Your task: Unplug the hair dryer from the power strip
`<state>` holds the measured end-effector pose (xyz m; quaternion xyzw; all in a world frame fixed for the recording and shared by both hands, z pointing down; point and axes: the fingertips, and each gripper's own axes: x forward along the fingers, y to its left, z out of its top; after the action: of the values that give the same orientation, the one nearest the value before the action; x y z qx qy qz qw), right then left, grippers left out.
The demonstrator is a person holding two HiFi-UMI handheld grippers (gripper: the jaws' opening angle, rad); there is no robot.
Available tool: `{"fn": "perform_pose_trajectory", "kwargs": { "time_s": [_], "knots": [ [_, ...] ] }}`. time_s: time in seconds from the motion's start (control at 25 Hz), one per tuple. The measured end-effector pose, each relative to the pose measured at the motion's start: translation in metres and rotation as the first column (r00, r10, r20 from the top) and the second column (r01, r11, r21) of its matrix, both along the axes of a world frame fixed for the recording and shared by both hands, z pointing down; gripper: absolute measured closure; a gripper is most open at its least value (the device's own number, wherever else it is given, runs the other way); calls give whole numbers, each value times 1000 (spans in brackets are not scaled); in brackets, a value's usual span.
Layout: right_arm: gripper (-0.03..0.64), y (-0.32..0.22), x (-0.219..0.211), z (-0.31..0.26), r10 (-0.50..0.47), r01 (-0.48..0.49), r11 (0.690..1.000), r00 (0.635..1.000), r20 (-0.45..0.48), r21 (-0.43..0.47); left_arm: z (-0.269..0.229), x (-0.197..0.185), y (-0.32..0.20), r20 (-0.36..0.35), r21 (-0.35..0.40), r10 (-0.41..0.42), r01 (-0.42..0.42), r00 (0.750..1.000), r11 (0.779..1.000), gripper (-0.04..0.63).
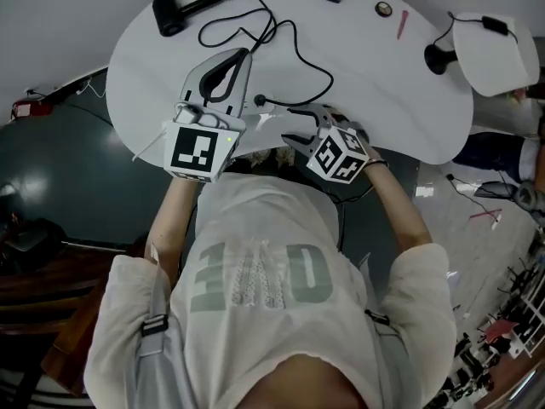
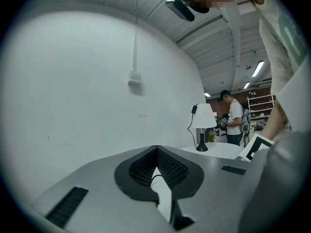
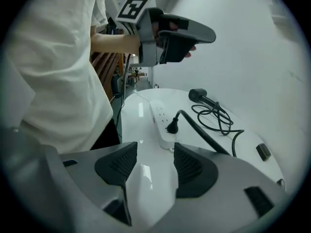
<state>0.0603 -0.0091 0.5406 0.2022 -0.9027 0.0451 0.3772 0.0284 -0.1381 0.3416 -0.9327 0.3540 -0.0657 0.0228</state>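
Right gripper view: plug [image 3: 172, 126] is seen seated in the strip [image 3: 159, 114], dryer [image 3: 199, 95] laid beyond it, so unplugging is judged not yet begun; right gripper [image 3: 155, 155] is held wide and empty near the strip, left gripper [image 2: 156, 165] closed on nothing.

In the right gripper view the bare table [image 3: 138, 125] in the lower middle is free up to the power strip [image 3: 158, 111]. Its plug [image 3: 173, 125] is open from above. The cable [image 3: 204, 135] crosses and loops at the right. The left gripper [image 3: 206, 35] hangs in the upper middle, over this path.
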Motion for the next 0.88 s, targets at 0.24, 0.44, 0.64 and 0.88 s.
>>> {"fn": "perform_pose_trajectory", "kwargs": {
  "time_s": [0.24, 0.44, 0.64, 0.88],
  "knots": [
    [373, -34, -2, 19, -3, 4, 995, 1000, -4, 96, 14, -20, 3, 32, -31, -61, 62, 998, 998, 581],
    [351, -50, -26, 22, -58, 55, 994, 998, 27, 99, 17, -31, 10, 71, -21, -76, 77, 995, 997, 581],
    [351, -58, -32, 33, -79, 79, 994, 997, 5, 73, 22, -46, 13, 84, -31, -103, 106, 991, 994, 581],
    [351, -72, -37, 46, -83, 84, 995, 996, -28, 58, 35, -56, 20, 100, -63, -105, 112, 989, 992, 581]
  ]
}}
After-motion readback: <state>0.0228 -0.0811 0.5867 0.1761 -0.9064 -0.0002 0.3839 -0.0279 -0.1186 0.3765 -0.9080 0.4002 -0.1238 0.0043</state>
